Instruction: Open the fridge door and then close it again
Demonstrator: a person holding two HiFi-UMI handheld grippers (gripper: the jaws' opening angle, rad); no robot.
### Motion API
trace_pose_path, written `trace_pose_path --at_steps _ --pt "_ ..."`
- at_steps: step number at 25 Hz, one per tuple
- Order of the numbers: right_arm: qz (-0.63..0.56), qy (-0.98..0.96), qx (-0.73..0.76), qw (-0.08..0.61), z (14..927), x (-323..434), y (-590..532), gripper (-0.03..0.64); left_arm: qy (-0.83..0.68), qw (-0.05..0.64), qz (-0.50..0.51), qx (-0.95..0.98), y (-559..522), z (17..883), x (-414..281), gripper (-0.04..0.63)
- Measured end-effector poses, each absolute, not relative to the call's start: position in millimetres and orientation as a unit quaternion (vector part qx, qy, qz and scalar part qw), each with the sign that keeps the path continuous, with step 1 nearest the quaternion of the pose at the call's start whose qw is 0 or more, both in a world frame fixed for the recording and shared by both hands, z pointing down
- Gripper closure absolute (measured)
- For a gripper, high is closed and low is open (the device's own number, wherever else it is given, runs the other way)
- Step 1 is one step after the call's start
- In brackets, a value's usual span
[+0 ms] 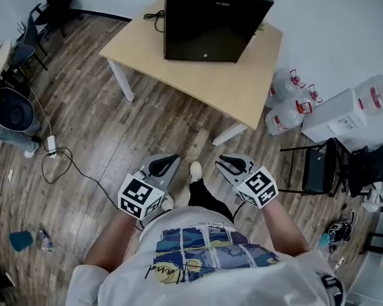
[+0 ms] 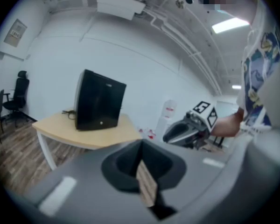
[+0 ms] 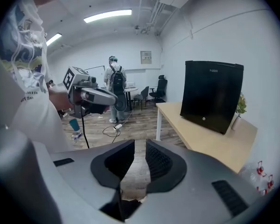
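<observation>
Person in a printed white T-shirt (image 1: 204,247) stands on brown wood-plank flooring (image 1: 115,139), a grey two-jaw gripper in each hand at waist height; the left gripper (image 1: 168,161) has its jaws pressed together at the tips, holding nothing; the right gripper (image 1: 226,162) has its jaws a narrow slit apart, nothing between them; the boxy black compact fridge (image 1: 210,21), door closed, sits on a pale wooden table with white legs (image 1: 204,81), well ahead of both grippers; clear plastic water jugs with red caps (image 1: 287,110) stand on the floor just beside the table's right end.
</observation>
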State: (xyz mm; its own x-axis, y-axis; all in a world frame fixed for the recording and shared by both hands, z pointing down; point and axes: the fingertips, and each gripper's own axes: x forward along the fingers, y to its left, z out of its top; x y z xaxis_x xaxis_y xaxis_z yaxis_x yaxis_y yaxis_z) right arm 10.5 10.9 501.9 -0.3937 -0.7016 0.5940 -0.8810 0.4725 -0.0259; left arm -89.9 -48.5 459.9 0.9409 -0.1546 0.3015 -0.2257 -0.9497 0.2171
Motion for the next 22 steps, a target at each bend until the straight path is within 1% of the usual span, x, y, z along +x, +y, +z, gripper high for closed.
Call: trace_pose_path --at_steps 4,10,16,22 --pt "0.133 -0.835 0.457 0.277 476.6 45.5 -62.7 0.554 -0.116 0.120 0.144 0.975 -96.1 452.6 -73.2 0.587" --pt "0.040 -0.849 0.394 0.349 408.2 110.2 -185.6 0.563 -0.157 0.119 0.133 0.971 -160.0 431.3 -35.3 0.586" --pt "-0.034 -0.851 0.313 0.420 336.7 134.9 -306.2 0.566 -0.221 0.117 0.114 0.961 -213.9 414.8 -18.1 0.586" --pt "-0.087 -0.833 0.280 0.469 280.8 142.9 -408.1 0.565 -0.264 0.115 0.099 0.953 -243.6 408.9 -11.2 0.586"
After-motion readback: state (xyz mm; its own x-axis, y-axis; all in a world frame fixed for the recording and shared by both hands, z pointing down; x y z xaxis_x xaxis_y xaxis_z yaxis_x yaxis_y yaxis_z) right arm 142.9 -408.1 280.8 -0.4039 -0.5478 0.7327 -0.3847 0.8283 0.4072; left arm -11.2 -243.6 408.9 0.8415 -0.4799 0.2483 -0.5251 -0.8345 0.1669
